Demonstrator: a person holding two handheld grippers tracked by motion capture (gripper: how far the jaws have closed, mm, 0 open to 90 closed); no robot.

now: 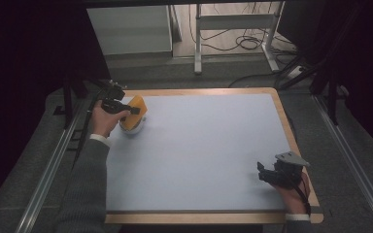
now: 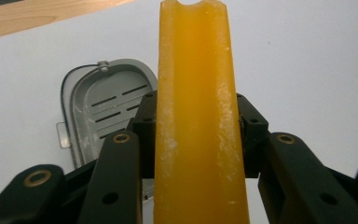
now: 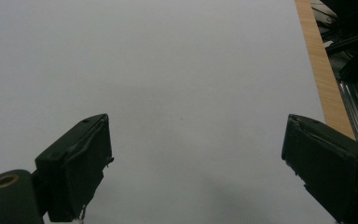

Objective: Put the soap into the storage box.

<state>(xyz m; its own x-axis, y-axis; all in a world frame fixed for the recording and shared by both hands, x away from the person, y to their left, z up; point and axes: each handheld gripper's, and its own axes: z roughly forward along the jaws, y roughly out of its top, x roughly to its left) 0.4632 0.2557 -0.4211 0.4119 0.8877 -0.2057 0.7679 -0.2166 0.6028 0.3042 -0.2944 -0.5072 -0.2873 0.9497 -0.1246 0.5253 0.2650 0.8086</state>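
My left gripper (image 1: pixel 131 111) is shut on an orange-yellow slab (image 1: pixel 137 106) at the far left of the table, just above a small white container (image 1: pixel 132 127). In the left gripper view the slab (image 2: pixel 196 140) stands edge-on between the jaws, pressed from both sides, with a notch at its far end. Behind it lies the grey oval container (image 2: pixel 105 105) with a slotted floor and a wire clip at its rim. My right gripper (image 1: pixel 266 173) rests near the front right corner. Its jaws stand wide apart (image 3: pixel 196 144) with nothing between them.
A pale blue-grey mat (image 1: pixel 204 150) covers the wooden table board (image 1: pixel 291 141). Metal rails run along both sides (image 1: pixel 349 150). A white cabinet (image 1: pixel 131 29) and a metal frame with cables (image 1: pixel 235 29) stand on the floor beyond the far edge.
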